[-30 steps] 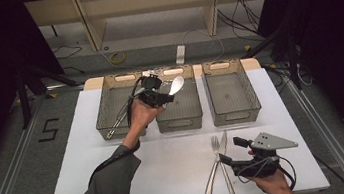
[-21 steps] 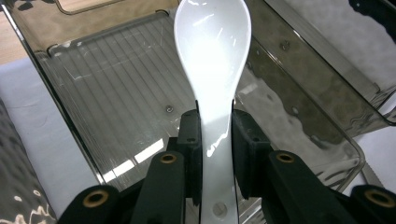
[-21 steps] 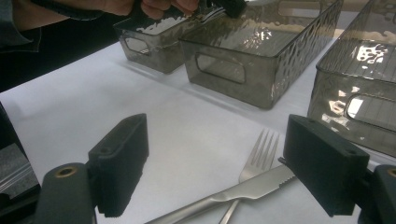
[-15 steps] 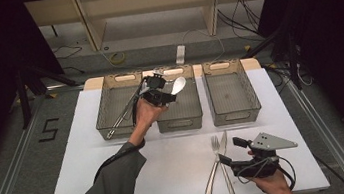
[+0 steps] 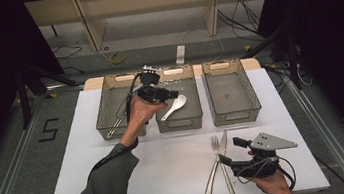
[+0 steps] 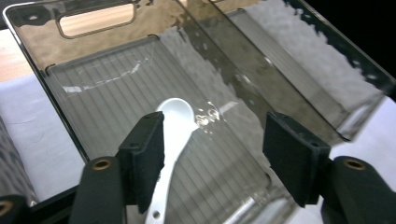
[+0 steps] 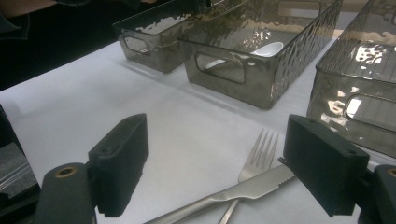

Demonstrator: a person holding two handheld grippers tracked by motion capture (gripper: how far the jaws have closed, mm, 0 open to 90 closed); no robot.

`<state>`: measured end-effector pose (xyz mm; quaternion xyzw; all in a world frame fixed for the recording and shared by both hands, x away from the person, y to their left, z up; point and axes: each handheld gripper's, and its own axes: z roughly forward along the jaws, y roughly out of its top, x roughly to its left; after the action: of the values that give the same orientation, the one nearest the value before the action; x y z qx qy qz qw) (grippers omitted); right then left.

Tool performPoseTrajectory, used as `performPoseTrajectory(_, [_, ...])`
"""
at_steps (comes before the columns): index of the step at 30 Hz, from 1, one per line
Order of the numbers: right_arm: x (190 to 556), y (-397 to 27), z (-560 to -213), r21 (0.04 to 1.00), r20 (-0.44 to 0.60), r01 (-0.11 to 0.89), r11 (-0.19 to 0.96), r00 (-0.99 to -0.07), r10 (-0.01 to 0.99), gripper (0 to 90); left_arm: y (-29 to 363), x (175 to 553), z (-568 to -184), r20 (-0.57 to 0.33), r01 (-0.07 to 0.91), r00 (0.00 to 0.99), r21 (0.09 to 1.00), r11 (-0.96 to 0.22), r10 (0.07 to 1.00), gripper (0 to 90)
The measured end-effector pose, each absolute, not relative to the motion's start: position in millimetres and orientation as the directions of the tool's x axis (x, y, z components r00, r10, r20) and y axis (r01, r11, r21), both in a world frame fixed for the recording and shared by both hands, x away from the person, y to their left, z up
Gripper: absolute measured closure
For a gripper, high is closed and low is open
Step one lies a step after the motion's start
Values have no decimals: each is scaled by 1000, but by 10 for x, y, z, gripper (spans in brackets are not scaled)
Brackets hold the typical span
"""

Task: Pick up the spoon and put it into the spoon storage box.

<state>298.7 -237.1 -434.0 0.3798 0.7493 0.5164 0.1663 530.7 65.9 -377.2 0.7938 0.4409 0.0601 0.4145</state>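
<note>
A white spoon [image 5: 174, 106] lies flat on the ribbed floor of the middle grey bin [image 5: 179, 124]. My left gripper [image 5: 170, 95] hovers over that bin's left side, open; in the left gripper view the spoon [image 6: 175, 122] lies below the spread jaws of my left gripper [image 6: 212, 149], partly behind the left one. A metal fork [image 5: 213, 164] and a serrated knife [image 5: 225, 164] lie crossed on the white table near the front. My right gripper [image 5: 231, 152] rests open just right of them; in the right gripper view the fork [image 7: 258, 157] and knife [image 7: 233, 195] lie between the jaws of my right gripper [image 7: 215, 172].
The left bin [image 5: 103, 116] holds a long metal utensil [image 5: 116, 124]. The right bin [image 5: 233, 114] has nothing in it. All three bins stand in a row at the back of the white table [image 5: 89, 173]. A sleeve [image 5: 102, 187] crosses the front left.
The spoon was held up in my left gripper above the middle bin; now it lies in the bin and the left jaws are open. The right gripper has not moved.
</note>
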Motion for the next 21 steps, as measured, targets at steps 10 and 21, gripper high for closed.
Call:
performPoseTrajectory(10, [2995,-2361,-4342,890,144,414,191,-654,743,247,992,4942,-3696,-251,611,634,743,-274,731,288])
performPoseTrajectory(21, [3012,-2237,-4373,863,145,441,248,-686,713,383,1419,4361,-3895,-249,559,645,798,-224,722,249])
